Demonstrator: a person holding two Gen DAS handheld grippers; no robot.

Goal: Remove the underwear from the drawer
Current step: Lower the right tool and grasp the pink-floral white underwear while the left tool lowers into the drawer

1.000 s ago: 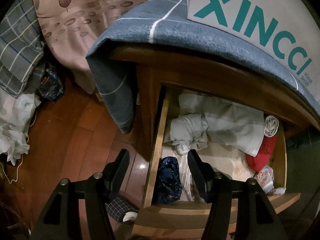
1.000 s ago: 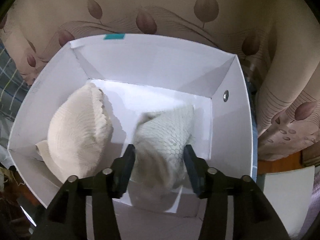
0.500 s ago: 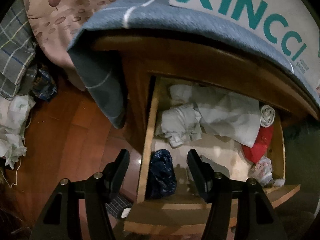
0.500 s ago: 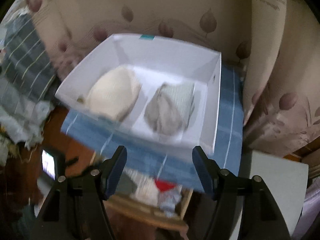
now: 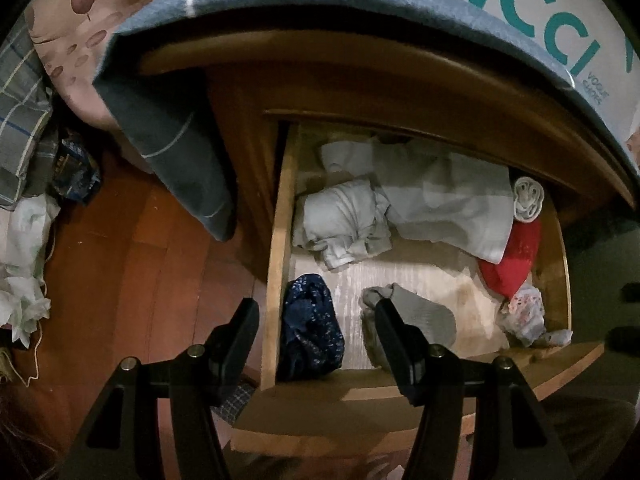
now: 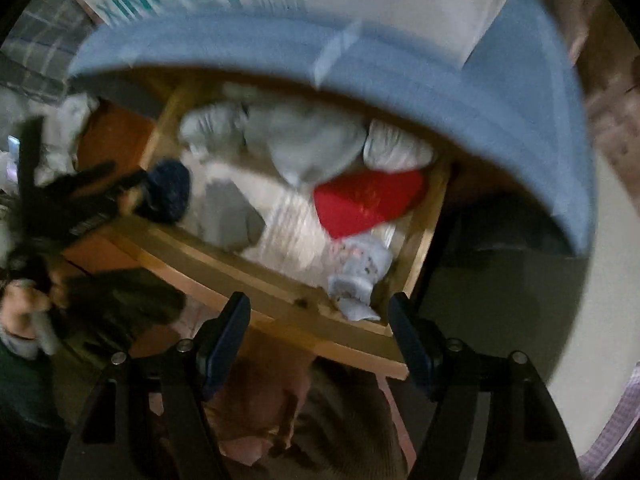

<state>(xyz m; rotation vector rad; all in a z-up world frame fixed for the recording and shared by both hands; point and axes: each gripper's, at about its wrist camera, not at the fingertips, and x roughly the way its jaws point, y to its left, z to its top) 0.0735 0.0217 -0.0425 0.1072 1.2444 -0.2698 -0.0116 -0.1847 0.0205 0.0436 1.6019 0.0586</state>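
Note:
The wooden drawer (image 5: 280,248) stands pulled out, with several garments in it. At its front left lies dark blue patterned underwear (image 5: 312,320), and beside it a grey piece (image 5: 420,316). A red piece (image 5: 512,260) and a small floral piece (image 5: 524,312) lie at the right. My left gripper (image 5: 314,320) hovers open and empty above the blue underwear and the drawer's left wall. In the blurred right wrist view my right gripper (image 6: 318,320) hangs over the drawer's front rail (image 6: 260,292). Its jaws are opening with nothing between them. The red piece (image 6: 368,204) and the floral piece (image 6: 360,272) lie just beyond it.
A white box (image 5: 520,8) with teal lettering sits on a blue cloth (image 5: 180,152) draped over the cabinet top above the drawer. Pale bundles (image 5: 344,224) and a rolled sock (image 5: 528,196) fill the drawer's back. Clothes (image 5: 20,260) lie on the wooden floor at left.
My right gripper let a greyish garment go in the white box, opened wider and swung down over the open drawer. The left gripper barely shifted, and the grey piece now shows by its finger.

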